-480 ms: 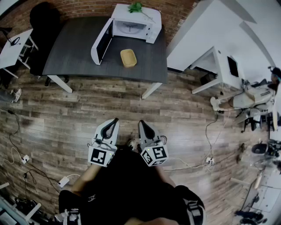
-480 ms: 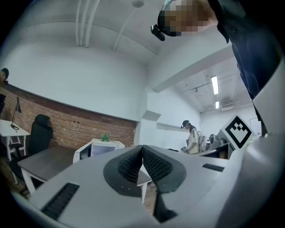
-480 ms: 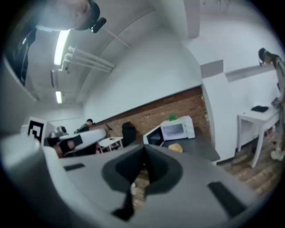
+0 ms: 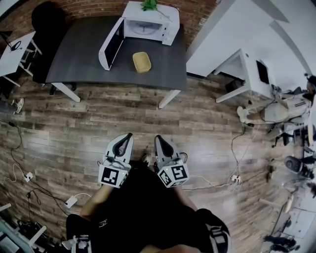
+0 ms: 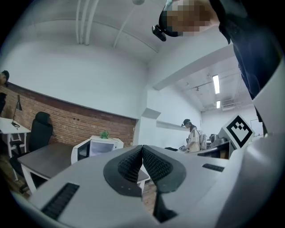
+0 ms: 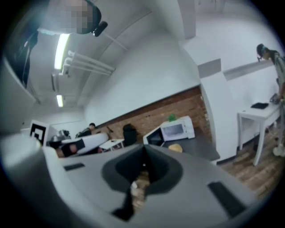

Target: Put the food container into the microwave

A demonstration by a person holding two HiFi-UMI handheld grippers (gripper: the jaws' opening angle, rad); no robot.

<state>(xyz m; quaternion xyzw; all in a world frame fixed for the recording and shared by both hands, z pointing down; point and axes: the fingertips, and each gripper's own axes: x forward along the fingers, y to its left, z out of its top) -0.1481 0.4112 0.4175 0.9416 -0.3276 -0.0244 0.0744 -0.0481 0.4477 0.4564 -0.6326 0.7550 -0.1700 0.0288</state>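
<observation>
Holding nothing, with jaws squeezed tight together on both the left gripper (image 4: pixel 127 139) and the right gripper (image 4: pixel 159 139). Held side by side near the body, pointing ahead, likely for the walk over. Well apart from the yellow food container (image 4: pixel 141 62), sitting on the dark table (image 4: pixel 79 59) just beside the white microwave (image 4: pixel 150 24), door (image 4: pixel 111 44) swung open, ready for it. Wooden floor (image 4: pixel 148 113) in between, brick wall (image 4: pixel 94 7) behind, white desk (image 4: pixel 244 66) off to one side.
</observation>
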